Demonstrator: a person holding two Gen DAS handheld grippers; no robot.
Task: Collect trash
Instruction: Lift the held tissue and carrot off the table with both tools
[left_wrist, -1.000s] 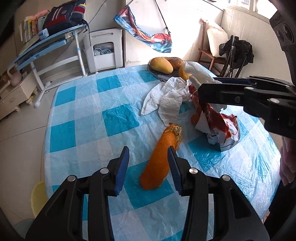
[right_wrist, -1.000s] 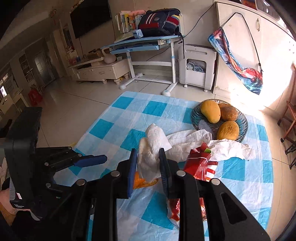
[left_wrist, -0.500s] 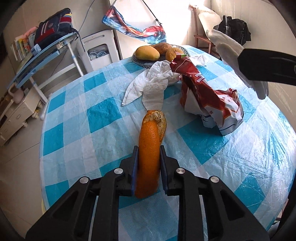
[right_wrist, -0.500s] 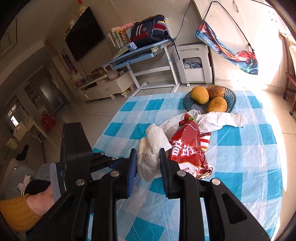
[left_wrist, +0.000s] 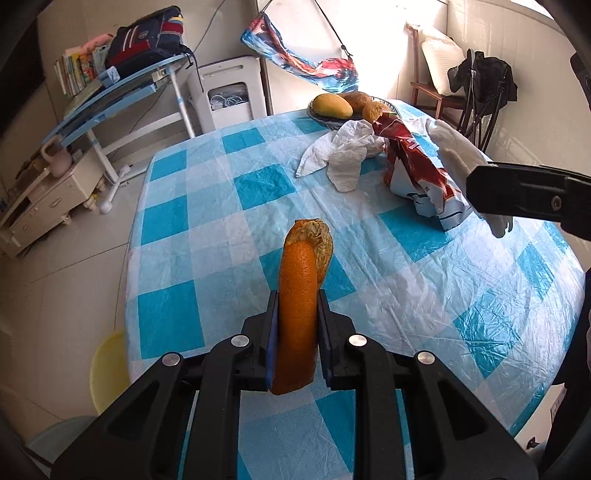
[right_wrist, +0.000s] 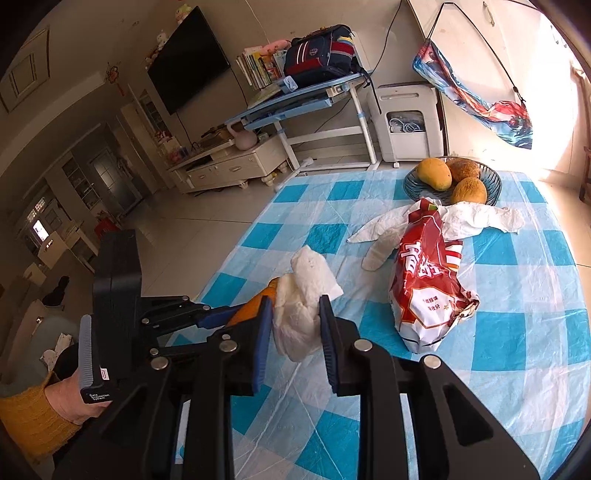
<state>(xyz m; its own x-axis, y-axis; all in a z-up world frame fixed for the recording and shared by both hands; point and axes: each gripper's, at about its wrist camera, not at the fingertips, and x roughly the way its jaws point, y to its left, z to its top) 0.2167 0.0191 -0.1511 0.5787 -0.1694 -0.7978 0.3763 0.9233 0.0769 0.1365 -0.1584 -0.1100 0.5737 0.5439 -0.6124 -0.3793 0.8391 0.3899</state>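
My left gripper (left_wrist: 295, 325) is shut on a long orange peel (left_wrist: 299, 295) and holds it above the blue-checked table (left_wrist: 221, 229). My right gripper (right_wrist: 295, 325) is shut on a crumpled white tissue (right_wrist: 301, 291), lifted off the table; it also shows at the right of the left wrist view (left_wrist: 458, 155). A red and white snack bag (right_wrist: 428, 280) lies on the table, with more white tissue (right_wrist: 476, 221) behind it. The left gripper and the peel show in the right wrist view (right_wrist: 251, 306).
A dark bowl (right_wrist: 491, 184) with mangoes (right_wrist: 436, 173) stands at the table's far edge. A yellow bin (left_wrist: 109, 369) stands on the floor by the table's left side. A blue desk (left_wrist: 110, 96) and a white appliance (left_wrist: 229, 96) stand beyond.
My left gripper closed on the orange peel and lifted it off the table. My right gripper pulled back and up with the tissue, away from the snack bag.
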